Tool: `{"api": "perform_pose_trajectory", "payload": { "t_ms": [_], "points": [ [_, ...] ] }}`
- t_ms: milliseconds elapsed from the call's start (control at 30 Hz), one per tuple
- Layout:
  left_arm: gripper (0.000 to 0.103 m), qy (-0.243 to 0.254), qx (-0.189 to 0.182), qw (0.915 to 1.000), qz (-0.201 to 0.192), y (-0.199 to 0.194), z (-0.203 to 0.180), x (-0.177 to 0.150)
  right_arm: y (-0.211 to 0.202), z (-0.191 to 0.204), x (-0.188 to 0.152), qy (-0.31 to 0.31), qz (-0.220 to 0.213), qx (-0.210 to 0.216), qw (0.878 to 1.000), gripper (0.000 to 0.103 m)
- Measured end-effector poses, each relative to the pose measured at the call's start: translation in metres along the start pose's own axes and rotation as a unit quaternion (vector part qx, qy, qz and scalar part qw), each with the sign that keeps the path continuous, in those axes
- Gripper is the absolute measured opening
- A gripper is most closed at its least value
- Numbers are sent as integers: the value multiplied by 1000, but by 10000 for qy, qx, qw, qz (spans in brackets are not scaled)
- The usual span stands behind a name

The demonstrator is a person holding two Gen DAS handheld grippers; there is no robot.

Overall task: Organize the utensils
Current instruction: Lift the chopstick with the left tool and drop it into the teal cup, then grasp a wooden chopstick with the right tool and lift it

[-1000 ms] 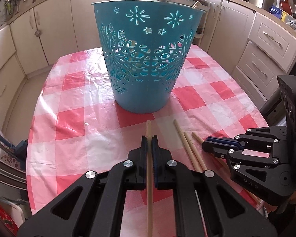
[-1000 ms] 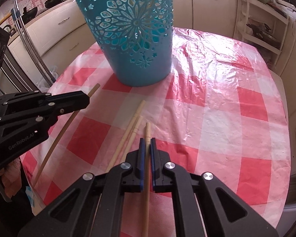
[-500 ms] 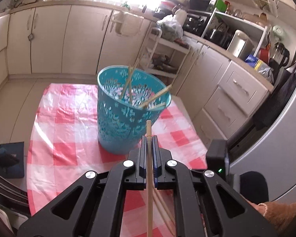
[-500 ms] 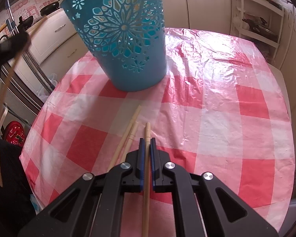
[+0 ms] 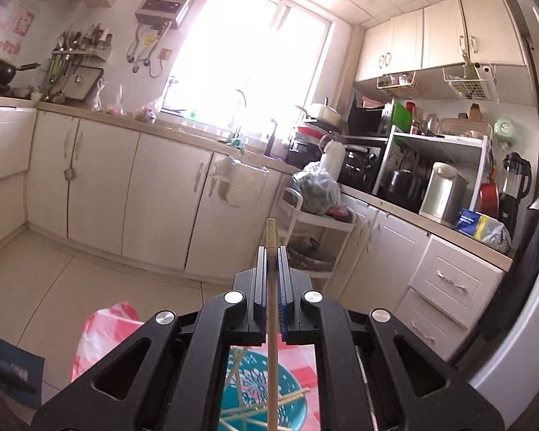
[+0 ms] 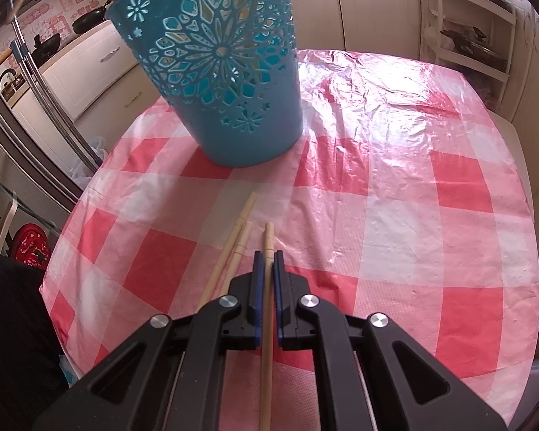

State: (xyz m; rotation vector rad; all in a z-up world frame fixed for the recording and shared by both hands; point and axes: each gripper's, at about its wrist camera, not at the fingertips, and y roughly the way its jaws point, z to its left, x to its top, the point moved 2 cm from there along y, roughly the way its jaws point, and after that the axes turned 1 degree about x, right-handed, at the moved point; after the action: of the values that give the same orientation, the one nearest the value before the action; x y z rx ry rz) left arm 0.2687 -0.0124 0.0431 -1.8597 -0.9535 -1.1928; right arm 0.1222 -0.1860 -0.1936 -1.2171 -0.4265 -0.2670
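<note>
Clamping one wooden chopstick (image 5: 271, 287) apiece, we hold the left gripper (image 5: 271, 255) high and nearly level, its jaws pressed together on the shaft so the thick end pokes out just ahead of the pads. Directly beneath that gripper, glimpsed through its frame, sits the teal basket (image 5: 291, 406) with several sticks already leaning inside. Our right gripper (image 6: 268, 259) points steeply down at the table (image 6: 395, 215), jaws likewise closed on a second chopstick (image 6: 267, 309) whose blunt end shows just past the fingertips. Just left of this gripper lie two loose chopsticks (image 6: 233, 244), side by side and touching, their ends aimed toward the basket standing well ahead.

We judge these sticks light, stiff and smooth: easy to lift, yet liable to swivel or slide in a grip taken near one end, as both are here. A hold closer to the middle would steady them. The long tail trailing behind each gripper could snag the basket rim on the way in.

Room is generous. To the right gripper's right the checked plastic cloth is bare out to the table edge; its wrinkles look slippery. Above the left gripper, nothing crowds it.
</note>
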Motion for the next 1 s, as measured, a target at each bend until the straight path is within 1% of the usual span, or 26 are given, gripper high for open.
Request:
{"api": "perform_pose_trajectory", "payload": {
  "t_ms": [100, 200, 300, 400, 500, 567, 667, 700, 767, 833, 933, 1000],
  "points": [
    [5, -87, 218, 9996, -127, 23, 8, -1, 0, 0, 0, -31, -1, 10, 10000, 6],
    [5, -200, 364, 9991, -109, 43, 16, -9, 1, 1, 0, -67, -2, 9, 10000, 6],
    [5, -216, 407, 9989, 0, 54, 21, -18, 1, 2, 1, -94, 2, 7, 10000, 6],
    [5, -92, 389, 9991, 134, 60, 18, -30, 2, 1, 2, -79, 9, 25, 10000, 6],
    [5, 111, 407, 9982, 418, 66, 14, -44, 2, 1, 2, -85, 10, 22, 10000, 6],
    [5, 216, 414, 9966, 676, 70, 13, -53, 1, 1, 1, -96, 8, 12, 10000, 6],
    [6, 426, 476, 9909, 1182, 74, 13, -68, 1, 2, 2, -132, 13, -10, 9999, 6],
    [8, 497, 502, 9888, 1316, 74, 13, -72, 2, 2, 2, -143, 18, -14, 9999, 6],
    [21, 566, 617, 9866, 1403, 63, 16, -78, 2, 2, 2, -134, 33, 8, 9999, 6],
    [49, 545, 799, 9859, 1366, 42, 25, -79, 2, -1, 3, -71, 56, 88, 9999, 6],
    [63, 453, 1045, 9858, 1230, -1, 43, -78, 1, -6, 3, 88, 75, 220, 9997, 6],
    [70, 417, 1192, 9844, 1226, -25, 52, -83, 0, -4, 2, 44, 51, 175, 9998, 6]
  ]
}}
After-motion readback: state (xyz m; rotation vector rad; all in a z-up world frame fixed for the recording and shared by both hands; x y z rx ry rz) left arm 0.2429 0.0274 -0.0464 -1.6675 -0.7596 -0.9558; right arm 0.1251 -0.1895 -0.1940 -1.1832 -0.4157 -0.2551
